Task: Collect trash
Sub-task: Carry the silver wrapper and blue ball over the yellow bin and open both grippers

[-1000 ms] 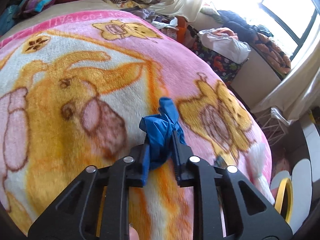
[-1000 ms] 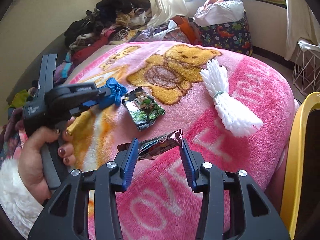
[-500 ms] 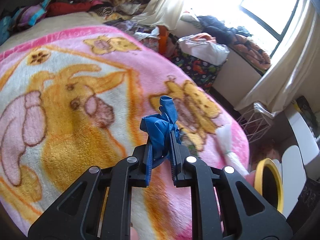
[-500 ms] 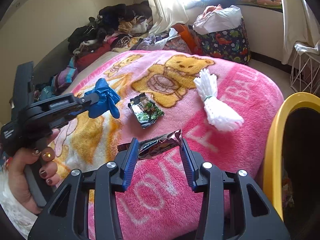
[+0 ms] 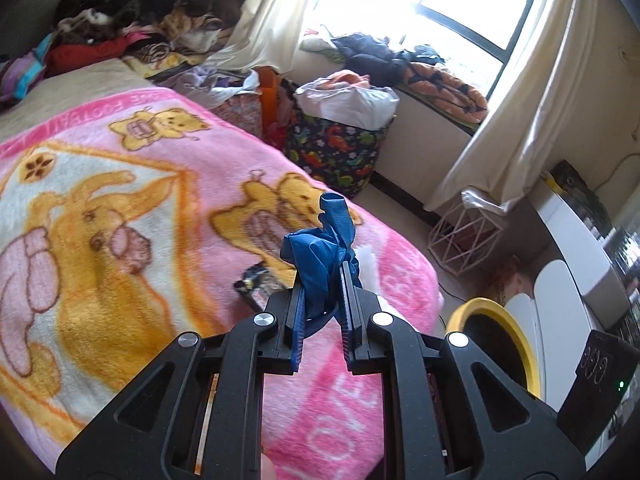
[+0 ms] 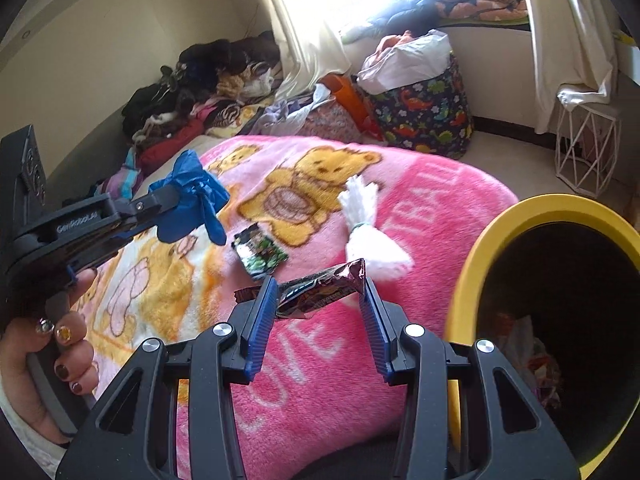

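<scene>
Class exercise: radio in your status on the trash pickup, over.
Left hand-held gripper shut on blue glove. Right hand-held gripper shut on brown wrapper. Yellow bin beside bed, path clear.

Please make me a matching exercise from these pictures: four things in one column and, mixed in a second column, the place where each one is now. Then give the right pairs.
Things:
1. blue crumpled glove
2. brown shiny wrapper
3. green snack packet
4. white foam net

Places:
A. lying on the pink blanket, next to the bear picture
B. clamped in the left tongs
C. lying flat on the blanket between the glove and the foam net
D. held across the right tongs, near the yellow-rimmed bin

Pairs: 1-B, 2-D, 3-C, 4-A
</scene>
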The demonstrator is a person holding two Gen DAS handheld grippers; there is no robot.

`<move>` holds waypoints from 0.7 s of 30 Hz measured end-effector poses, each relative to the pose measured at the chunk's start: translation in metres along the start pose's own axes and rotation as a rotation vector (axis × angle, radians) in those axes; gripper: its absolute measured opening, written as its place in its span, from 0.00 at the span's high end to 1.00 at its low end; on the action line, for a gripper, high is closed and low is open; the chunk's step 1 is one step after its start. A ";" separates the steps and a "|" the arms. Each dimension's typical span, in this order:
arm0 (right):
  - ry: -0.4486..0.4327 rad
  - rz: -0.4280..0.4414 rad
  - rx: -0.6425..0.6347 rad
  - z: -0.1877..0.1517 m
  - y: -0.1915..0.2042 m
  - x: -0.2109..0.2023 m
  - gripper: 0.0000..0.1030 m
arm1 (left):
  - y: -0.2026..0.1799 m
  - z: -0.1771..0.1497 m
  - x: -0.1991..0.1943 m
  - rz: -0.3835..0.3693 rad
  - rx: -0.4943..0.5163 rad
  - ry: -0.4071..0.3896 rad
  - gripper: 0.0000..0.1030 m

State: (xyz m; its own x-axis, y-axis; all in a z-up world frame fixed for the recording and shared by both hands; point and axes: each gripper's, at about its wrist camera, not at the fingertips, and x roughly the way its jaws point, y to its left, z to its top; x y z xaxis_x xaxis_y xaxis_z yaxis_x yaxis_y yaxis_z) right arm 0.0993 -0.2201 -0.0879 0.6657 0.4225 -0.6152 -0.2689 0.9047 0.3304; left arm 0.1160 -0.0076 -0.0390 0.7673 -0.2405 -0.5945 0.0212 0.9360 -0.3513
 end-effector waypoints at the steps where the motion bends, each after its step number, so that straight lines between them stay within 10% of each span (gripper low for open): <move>1: -0.006 -0.004 0.007 0.001 -0.003 -0.004 0.61 | -0.004 0.000 -0.001 -0.003 0.009 -0.002 0.91; 21: -0.108 -0.088 0.096 0.003 -0.052 -0.055 0.61 | -0.066 -0.008 -0.007 -0.092 0.131 0.001 0.91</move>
State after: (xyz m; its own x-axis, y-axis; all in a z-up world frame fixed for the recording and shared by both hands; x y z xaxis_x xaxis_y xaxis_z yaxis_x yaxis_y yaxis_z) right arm 0.0792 -0.2909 -0.0690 0.7561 0.3286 -0.5659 -0.1420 0.9266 0.3482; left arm 0.1043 -0.0697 -0.0173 0.7575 -0.3273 -0.5648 0.1753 0.9354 -0.3070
